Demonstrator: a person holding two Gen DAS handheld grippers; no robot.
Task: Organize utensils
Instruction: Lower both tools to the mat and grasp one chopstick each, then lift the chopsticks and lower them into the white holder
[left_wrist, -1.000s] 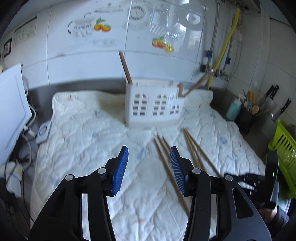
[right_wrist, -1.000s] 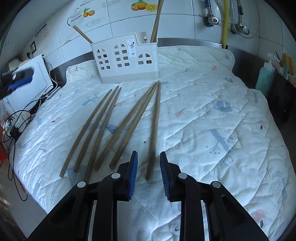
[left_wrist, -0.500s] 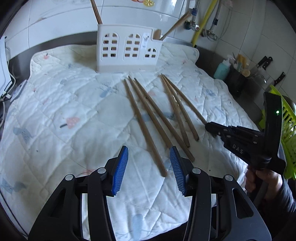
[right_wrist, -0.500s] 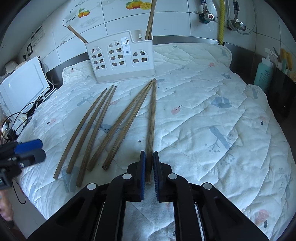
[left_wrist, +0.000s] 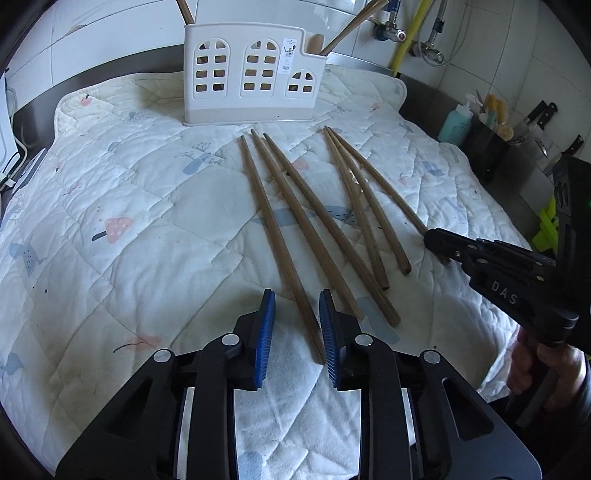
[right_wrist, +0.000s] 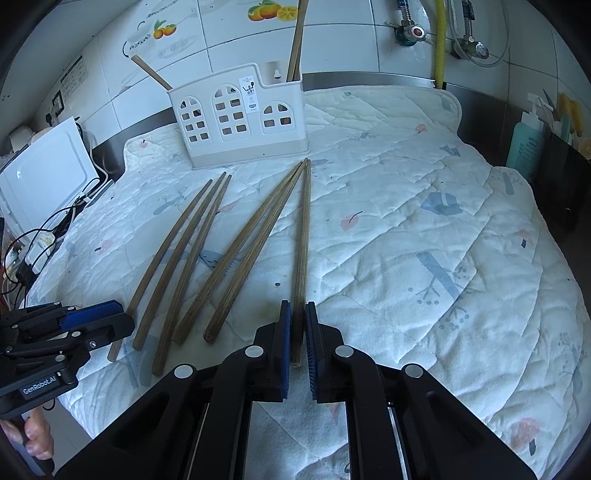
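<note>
Several long wooden chopsticks lie on a white quilted mat (left_wrist: 129, 221) in front of a white plastic utensil holder (left_wrist: 251, 79), which also shows in the right wrist view (right_wrist: 236, 122). The holder has chopsticks standing in it. My left gripper (left_wrist: 297, 306) is open, its jaws on either side of the near end of the leftmost chopstick (left_wrist: 273, 229). My right gripper (right_wrist: 298, 314) is shut on the near end of the rightmost chopstick (right_wrist: 303, 236), which still lies on the mat. Each gripper shows in the other view, the right gripper (left_wrist: 439, 243) and the left gripper (right_wrist: 92, 321).
A steel backsplash and tiled wall stand behind the holder. A teal bottle (left_wrist: 456, 125) and a black knife and tool holder (left_wrist: 487, 147) stand at the right. A white appliance (right_wrist: 40, 177) with cables sits at the left. A green rack (left_wrist: 546, 225) is at the far right.
My left gripper has come down and forward to the leftmost chopstick's near end and narrowed its jaws. My right gripper has closed from open onto the rightmost chopstick.
</note>
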